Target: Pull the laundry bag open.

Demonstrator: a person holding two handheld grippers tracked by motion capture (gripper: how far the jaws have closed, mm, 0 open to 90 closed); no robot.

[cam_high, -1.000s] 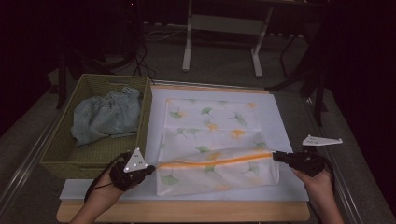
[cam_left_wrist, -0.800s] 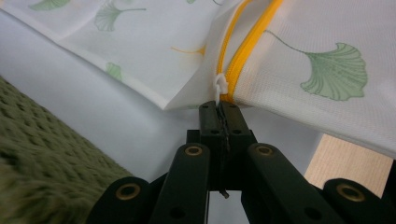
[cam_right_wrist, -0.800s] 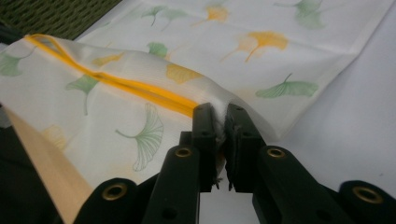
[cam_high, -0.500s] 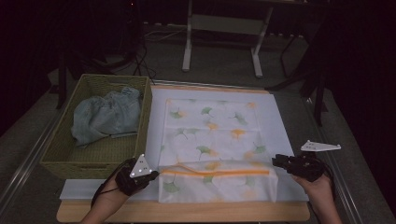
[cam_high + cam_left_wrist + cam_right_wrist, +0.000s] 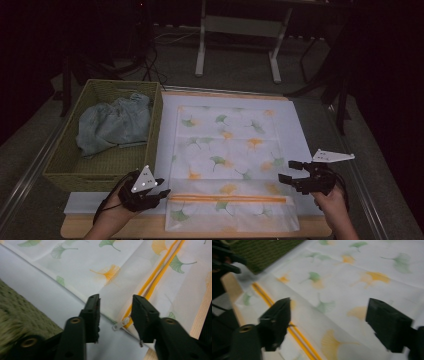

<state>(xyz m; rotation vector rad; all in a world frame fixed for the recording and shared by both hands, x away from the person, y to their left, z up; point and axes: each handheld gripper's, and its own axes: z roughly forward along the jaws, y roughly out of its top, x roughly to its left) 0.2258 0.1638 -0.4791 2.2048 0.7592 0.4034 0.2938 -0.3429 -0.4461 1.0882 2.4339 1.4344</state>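
The pillowcase is now released onto the tabletop, both grippers having just been opened with nothing between the fingers, so folding is likely next.

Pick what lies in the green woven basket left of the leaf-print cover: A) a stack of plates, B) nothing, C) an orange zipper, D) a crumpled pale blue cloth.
D: in the high view a crumpled pale blue cloth sits inside the green woven basket.

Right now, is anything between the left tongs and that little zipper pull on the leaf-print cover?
Nothing visible. The zipper pull lies bare between the open left tongs, at the end of the orange zipper.
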